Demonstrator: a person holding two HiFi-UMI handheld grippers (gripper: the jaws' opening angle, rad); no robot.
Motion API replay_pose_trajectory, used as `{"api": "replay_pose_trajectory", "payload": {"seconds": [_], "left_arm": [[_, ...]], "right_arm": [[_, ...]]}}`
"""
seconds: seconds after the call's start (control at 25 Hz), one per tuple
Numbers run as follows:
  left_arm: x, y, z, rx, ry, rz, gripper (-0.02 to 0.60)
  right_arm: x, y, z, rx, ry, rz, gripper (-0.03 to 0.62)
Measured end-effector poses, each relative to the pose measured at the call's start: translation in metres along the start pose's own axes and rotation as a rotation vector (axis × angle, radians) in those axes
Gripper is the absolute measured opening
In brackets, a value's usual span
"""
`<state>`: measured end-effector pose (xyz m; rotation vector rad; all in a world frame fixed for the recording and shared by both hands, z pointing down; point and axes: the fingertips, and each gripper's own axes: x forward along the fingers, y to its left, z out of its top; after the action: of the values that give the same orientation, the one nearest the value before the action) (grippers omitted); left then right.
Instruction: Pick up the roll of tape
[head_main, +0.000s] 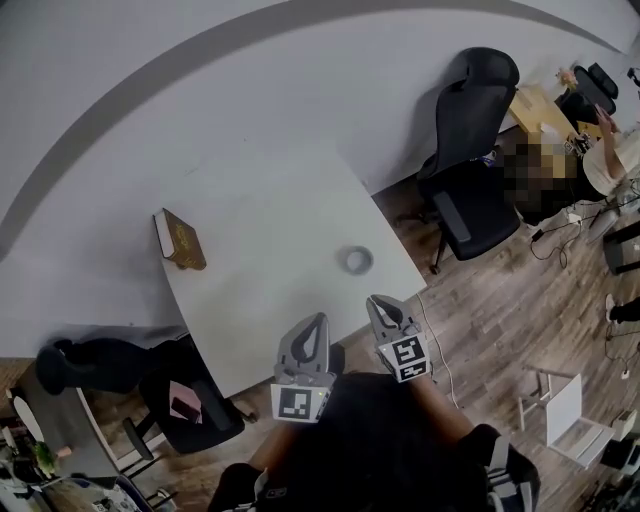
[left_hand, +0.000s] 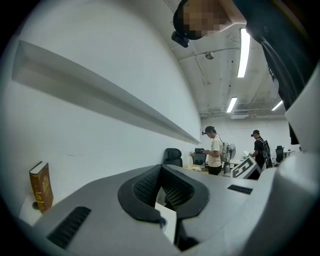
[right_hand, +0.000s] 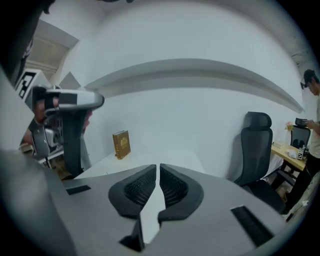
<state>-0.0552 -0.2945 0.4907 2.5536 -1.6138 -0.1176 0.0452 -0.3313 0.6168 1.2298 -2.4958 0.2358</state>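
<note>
A grey roll of tape (head_main: 358, 260) lies flat on the white table (head_main: 270, 210), close to its right front corner. Both grippers hover at the table's near edge, short of the tape. In the head view my right gripper (head_main: 378, 302) is the closer one, just below the tape and a little to its right. Its jaws (right_hand: 158, 166) stand a narrow slit apart with nothing between them. My left gripper (head_main: 318, 320) is further left, and its tips (left_hand: 161, 169) meet on nothing. Neither gripper view shows the tape.
A brown book (head_main: 180, 240) stands near the table's left edge. A black office chair (head_main: 470, 150) is beyond the right corner, another chair (head_main: 190, 410) at the lower left, a white stool (head_main: 560, 400) at the right. Two people (left_hand: 215, 150) stand at far desks.
</note>
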Motion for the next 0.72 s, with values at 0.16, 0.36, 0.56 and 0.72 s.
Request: {"api": "replay_pose_trajectory", "payload": {"seconds": [0.16, 0.36, 0.56, 0.72], "left_arm": [[0.021, 0.013, -0.002, -0.016, 0.022, -0.013, 0.021], [0.034, 0.03, -0.007, -0.033, 0.05, -0.007, 0.021], [0.038, 0.047, -0.012, -0.051, 0.059, 0.015, 0.021], [0.039, 0.053, -0.019, -0.052, 0.075, 0.017, 0.021]], "right_arm": [[0.058, -0.021, -0.054, -0.115, 0.197, 0.016, 0.071], [0.116, -0.033, -0.124, -0.265, 0.449, 0.092, 0.126], [0.155, -0.042, -0.171, -0.452, 0.605, 0.139, 0.133], [0.17, -0.046, -0.21, -0.599, 0.722, 0.198, 0.137]]}}
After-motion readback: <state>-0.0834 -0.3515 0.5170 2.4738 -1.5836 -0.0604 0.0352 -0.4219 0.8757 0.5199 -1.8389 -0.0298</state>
